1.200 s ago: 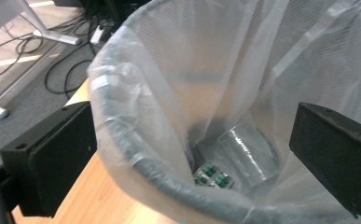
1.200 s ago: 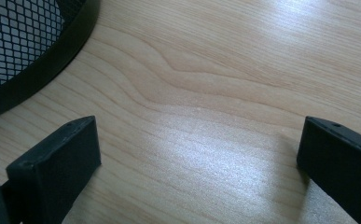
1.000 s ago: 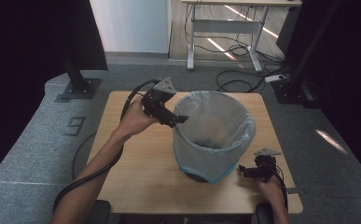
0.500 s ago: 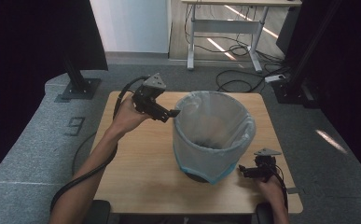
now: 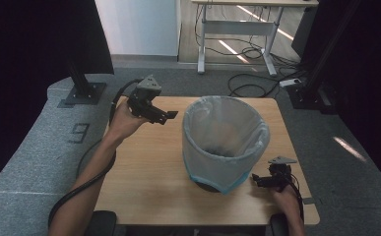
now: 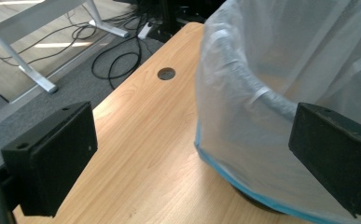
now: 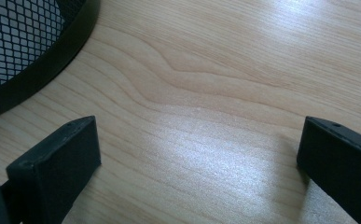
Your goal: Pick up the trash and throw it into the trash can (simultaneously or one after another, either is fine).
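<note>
Fingers [image 6: 52,158] of the left gripper [image 5: 164,117] are spread wide, empty, just left of the bin [image 5: 225,142] and its bag [image 6: 281,84] mid-counter [image 5: 143,172]. Right gripper [image 5: 261,181], also spread, sits low beside the bin's base.

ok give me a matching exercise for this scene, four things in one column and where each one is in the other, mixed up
Things:
1. left hand-held gripper
2. right hand-held gripper
3. plastic liner bag
4. round hole in the table

Places or states:
A. draped over the rim and down the sides of the mesh bin
B. low on the table near its front right corner, jaws open, beside the bin's base
C. in the wooden top, beyond the bin as the left gripper view shows it
D. held up above the table, left of the bin, jaws open and pointing towards it

Pairs: 1-D, 2-B, 3-A, 4-C
</note>
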Available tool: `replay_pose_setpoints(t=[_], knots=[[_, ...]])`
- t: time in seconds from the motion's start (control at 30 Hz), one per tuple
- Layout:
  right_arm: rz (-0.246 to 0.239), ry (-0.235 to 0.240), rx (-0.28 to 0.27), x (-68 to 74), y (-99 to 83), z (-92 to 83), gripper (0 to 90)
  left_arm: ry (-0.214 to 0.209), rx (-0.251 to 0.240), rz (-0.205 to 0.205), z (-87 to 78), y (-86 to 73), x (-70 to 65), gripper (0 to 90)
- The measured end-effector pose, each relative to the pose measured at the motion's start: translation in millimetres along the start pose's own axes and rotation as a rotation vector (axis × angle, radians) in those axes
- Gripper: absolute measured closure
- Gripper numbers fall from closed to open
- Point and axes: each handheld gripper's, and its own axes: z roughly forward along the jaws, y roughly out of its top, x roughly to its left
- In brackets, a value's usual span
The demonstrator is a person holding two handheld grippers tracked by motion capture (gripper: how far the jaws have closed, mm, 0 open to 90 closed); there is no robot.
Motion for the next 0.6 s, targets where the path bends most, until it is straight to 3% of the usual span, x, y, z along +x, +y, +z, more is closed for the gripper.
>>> replay_pose_setpoints(t=[0.6], knots=[[0.000,0.000,0.000,0.0,0.0,0.0,0.0,0.102,-0.012,-0.074,-25.1,-31.8,28.8,1.2]])
